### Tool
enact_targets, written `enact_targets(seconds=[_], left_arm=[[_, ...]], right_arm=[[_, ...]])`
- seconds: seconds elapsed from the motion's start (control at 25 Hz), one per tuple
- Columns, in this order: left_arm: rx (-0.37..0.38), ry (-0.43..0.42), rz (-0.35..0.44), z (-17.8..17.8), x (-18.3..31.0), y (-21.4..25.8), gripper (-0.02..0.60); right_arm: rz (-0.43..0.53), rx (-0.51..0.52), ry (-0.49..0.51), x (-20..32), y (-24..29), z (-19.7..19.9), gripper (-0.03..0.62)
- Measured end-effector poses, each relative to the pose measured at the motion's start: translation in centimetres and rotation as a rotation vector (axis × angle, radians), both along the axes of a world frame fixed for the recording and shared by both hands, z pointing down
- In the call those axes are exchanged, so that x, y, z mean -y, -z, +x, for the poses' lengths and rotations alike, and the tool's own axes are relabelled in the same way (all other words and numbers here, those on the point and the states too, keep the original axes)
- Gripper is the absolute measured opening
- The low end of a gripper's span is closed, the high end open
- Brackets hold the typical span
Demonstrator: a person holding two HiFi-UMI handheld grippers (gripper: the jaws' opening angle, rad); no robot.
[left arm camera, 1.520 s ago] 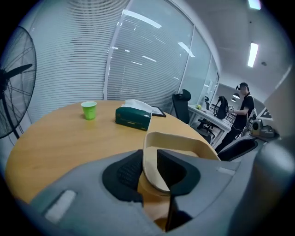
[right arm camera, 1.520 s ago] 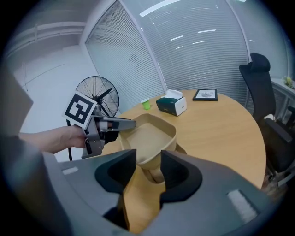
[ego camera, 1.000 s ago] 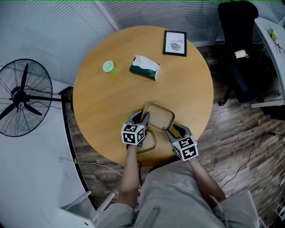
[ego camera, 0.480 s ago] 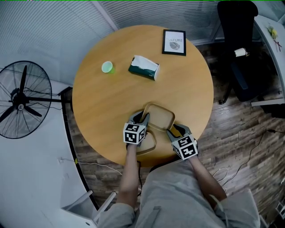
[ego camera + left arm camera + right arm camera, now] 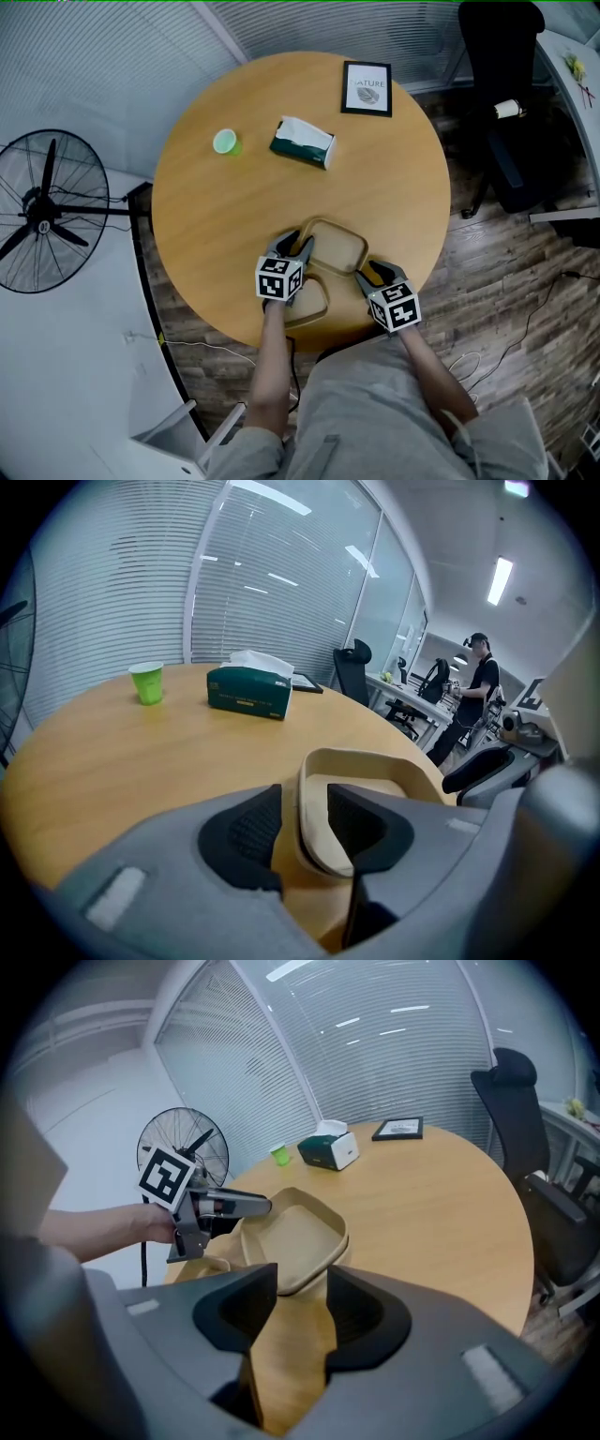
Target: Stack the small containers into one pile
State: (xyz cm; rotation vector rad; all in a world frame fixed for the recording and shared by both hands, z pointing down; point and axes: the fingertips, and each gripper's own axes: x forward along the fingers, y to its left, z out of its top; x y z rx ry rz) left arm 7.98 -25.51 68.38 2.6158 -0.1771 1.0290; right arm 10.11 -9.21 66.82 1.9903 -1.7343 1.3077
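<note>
A round wooden table (image 5: 216, 216) is seen from above. Near its front edge, a shallow beige plastic container with rounded corners (image 5: 336, 248) is set between the two grippers. A second beige container (image 5: 311, 302) lies closer to the front edge, and its far side is partly covered by the first one. Whether one sits inside the other cannot be told.

The left gripper (image 5: 298, 246) is placed at the left side of the first container. Its jaws have just been opening. The thin rim of the container is between them, and a gap is seen at the left pad, so the rim is not squeezed.

The right gripper (image 5: 366, 274) is placed at the right corner of the same container. Its jaws are held apart, with the corner just at their tips and not pinched.

Farther back on the table, a small green cup (image 5: 226, 142), a dark green tissue box (image 5: 303, 142) and a black picture frame (image 5: 367, 89) are set well apart from the containers.
</note>
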Motion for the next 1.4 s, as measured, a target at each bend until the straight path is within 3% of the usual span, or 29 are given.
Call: enact_targets(seconds=[0.36, 0.8, 1.12, 1.4], left_arm=[[0.105, -0.075, -0.080, 0.5, -1.5, -2.1, 0.183], [0.112, -0.062, -0.091, -0.1, -1.8, -1.8, 0.181], [0.126, -0.049, -0.096, -0.9, -1.8, -2.5, 0.181], [0.131, -0.062, -0.107, -1.0, -2.1, -2.6, 0.181]], right_arm=[[-0.034, 0.110, -0.022, 0.8, -2.0, 0.0, 0.186], [-0.007, 0.100, -0.015, 1.9, -1.2, 0.1, 0.187], [-0.047, 0.080, -0.049, 1.2, -2.1, 0.3, 0.193], [-0.057, 0.150, -0.081, 2.0, -3.2, 0.1, 0.196]])
